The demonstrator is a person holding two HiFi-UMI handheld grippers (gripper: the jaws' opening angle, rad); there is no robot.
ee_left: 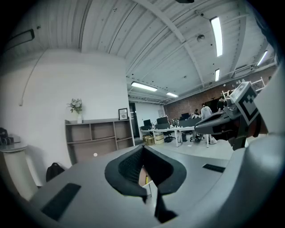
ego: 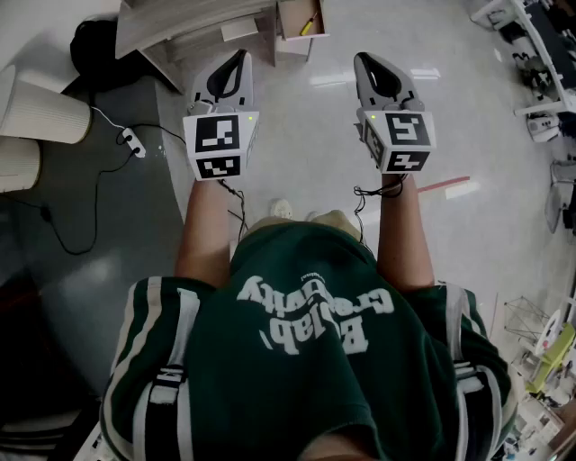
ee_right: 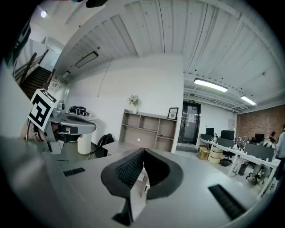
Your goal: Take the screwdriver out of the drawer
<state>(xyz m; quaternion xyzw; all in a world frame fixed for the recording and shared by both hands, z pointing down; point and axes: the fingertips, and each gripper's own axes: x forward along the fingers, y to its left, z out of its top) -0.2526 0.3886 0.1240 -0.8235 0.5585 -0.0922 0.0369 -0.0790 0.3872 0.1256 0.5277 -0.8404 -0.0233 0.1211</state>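
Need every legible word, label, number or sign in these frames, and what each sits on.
Green shirt: white two-line print, upside down and warped in the head view; not reliably readable.
Left marker cube and right marker cube: black-and-white square patterns only, no letters.
Sign above the door: too small to read.
Framed picture on the shelf unit: too small to read.
No other text visible.

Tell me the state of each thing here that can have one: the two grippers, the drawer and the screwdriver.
left gripper: shut, empty, held about level in the air.
right gripper: shut, empty, held about level in the air.
drawer: open, ahead of both grippers.
screwdriver: lying inside the drawer, not touched by either gripper.
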